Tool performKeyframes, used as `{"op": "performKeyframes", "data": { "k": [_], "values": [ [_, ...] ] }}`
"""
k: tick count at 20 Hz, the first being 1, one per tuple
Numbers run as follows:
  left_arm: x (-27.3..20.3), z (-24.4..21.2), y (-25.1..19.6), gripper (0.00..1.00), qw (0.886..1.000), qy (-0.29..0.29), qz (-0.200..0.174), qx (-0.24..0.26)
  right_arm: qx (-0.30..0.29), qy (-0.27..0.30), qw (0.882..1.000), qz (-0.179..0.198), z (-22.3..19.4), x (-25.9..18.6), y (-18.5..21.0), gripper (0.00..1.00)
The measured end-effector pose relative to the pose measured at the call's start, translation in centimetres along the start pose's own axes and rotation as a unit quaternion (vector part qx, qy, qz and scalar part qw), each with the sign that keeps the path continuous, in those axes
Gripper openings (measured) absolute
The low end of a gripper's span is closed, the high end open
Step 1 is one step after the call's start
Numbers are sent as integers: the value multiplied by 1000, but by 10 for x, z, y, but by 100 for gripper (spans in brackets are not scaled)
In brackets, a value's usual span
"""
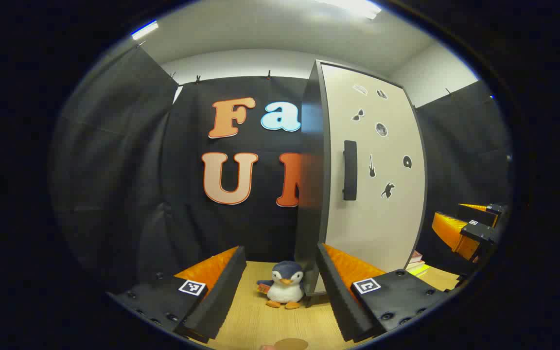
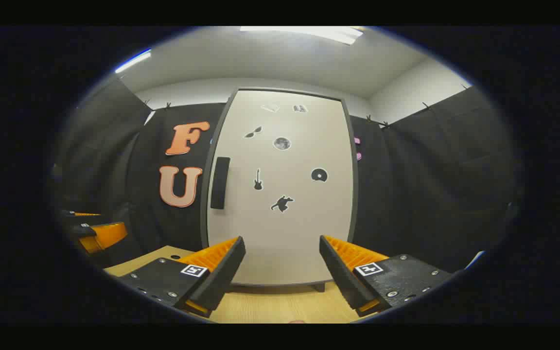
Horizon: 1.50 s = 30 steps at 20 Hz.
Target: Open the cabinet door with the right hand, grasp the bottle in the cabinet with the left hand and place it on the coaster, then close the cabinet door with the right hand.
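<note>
A tall cabinet with a white, sticker-covered door [image 1: 377,194] stands on the wooden table [image 1: 255,321]; the door is shut and hides the inside. Its black handle [image 1: 350,170] sits on the door's left side. In the right gripper view the door [image 2: 285,214] faces me straight on, with the handle [image 2: 220,182] up and to the left of my right gripper [image 2: 282,242], which is open, holds nothing and is apart from the door. My left gripper [image 1: 280,252] is open and holds nothing, left of the cabinet. A round brown coaster [image 1: 290,344] peeks in at the bottom edge.
A plush penguin [image 1: 285,290] sits on the table by the cabinet's left front corner. Some books [image 1: 416,262] lie to the cabinet's right. The right gripper [image 1: 474,228] shows at far right in the left gripper view, the left gripper [image 2: 95,233] at far left in the right one.
</note>
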<state>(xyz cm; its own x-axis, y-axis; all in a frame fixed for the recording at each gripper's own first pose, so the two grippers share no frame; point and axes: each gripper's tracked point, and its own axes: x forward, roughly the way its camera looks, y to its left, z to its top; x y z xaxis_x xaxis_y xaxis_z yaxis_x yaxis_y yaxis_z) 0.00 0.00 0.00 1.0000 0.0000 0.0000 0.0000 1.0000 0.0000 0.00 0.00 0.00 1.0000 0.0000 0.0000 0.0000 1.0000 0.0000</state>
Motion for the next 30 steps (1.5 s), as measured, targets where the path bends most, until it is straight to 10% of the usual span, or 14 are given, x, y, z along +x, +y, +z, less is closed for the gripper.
{"op": "performKeyframes", "data": {
  "k": [12, 30],
  "values": [
    [-3, 9, 2, 95, 999, 4, 39, -36, -31, -3, 998, 49, -6, 6, -11, 93],
    [9, 24, 54, 94, 1000, 2, 25, 14, 1, -21, 995, 99, 31, 82, 114, 95]
  ]
}}
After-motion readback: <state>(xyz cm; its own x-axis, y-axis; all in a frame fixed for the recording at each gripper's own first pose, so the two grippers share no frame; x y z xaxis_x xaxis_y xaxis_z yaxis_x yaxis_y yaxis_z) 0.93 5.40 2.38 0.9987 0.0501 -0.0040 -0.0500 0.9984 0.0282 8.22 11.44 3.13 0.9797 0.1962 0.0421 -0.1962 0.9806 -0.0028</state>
